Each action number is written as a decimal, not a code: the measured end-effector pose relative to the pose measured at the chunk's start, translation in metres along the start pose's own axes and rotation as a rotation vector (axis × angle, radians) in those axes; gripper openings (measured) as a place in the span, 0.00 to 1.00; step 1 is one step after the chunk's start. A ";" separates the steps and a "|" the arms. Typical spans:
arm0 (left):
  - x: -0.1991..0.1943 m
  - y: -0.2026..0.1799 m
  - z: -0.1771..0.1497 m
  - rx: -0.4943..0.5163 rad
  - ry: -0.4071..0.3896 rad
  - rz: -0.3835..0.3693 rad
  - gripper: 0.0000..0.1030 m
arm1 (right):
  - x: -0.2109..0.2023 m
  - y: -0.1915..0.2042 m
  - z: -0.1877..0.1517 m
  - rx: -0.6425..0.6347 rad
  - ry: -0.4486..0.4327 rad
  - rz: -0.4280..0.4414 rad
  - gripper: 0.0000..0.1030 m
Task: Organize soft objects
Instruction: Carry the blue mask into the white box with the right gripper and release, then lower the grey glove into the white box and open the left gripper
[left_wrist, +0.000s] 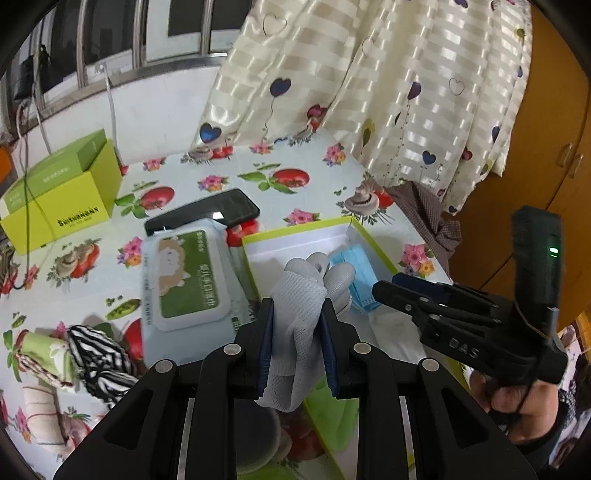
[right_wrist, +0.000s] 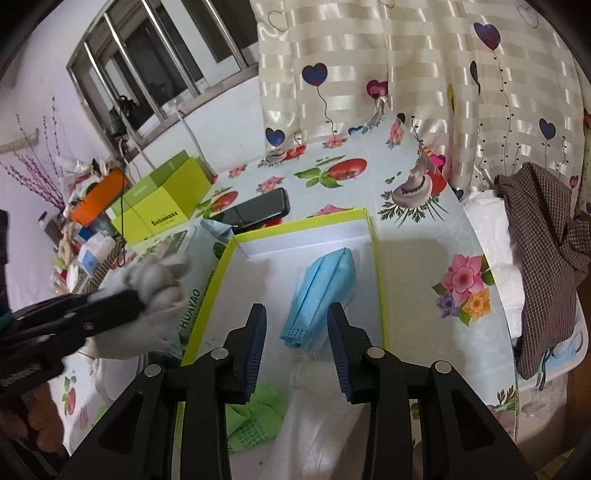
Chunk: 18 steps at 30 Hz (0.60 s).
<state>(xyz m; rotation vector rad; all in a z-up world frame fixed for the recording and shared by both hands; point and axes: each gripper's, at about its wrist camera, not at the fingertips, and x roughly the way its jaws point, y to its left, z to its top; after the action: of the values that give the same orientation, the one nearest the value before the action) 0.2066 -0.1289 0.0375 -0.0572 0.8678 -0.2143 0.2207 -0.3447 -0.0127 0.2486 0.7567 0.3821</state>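
Note:
A white-grey glove (left_wrist: 301, 291) hangs upright between the blue pads of my left gripper (left_wrist: 297, 304), which is shut on it just above the near left part of the lime-rimmed white box (left_wrist: 295, 236). The right wrist view shows that glove (right_wrist: 162, 277) held over the box's left edge (right_wrist: 207, 306). A folded blue face mask (right_wrist: 321, 288) lies inside the box. My right gripper (right_wrist: 296, 308) hovers over the mask's near end, open, its pads clear of it. From the left wrist view the right gripper (left_wrist: 387, 282) comes in from the right.
A green cloth (right_wrist: 255, 417) and a clear plastic bag (right_wrist: 325, 424) lie in the box's near end. A wet-wipes pack (left_wrist: 184, 280), a black phone (left_wrist: 207, 214) and a lime carton (left_wrist: 59, 199) stand left. Striped cloths (left_wrist: 99, 358) lie near left; a brown checked cloth (right_wrist: 546, 266) lies right.

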 end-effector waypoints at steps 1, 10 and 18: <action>0.006 -0.001 0.001 0.000 0.014 0.007 0.24 | -0.002 0.000 0.000 -0.001 -0.004 0.001 0.32; 0.037 -0.003 0.002 -0.045 0.108 -0.027 0.28 | -0.006 -0.004 -0.001 0.004 -0.019 0.013 0.32; 0.033 -0.002 0.007 -0.087 0.094 -0.109 0.37 | -0.009 -0.001 -0.001 -0.006 -0.037 0.025 0.32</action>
<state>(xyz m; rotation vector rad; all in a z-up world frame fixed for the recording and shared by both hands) 0.2324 -0.1384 0.0176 -0.1767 0.9681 -0.2827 0.2147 -0.3497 -0.0080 0.2590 0.7170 0.4026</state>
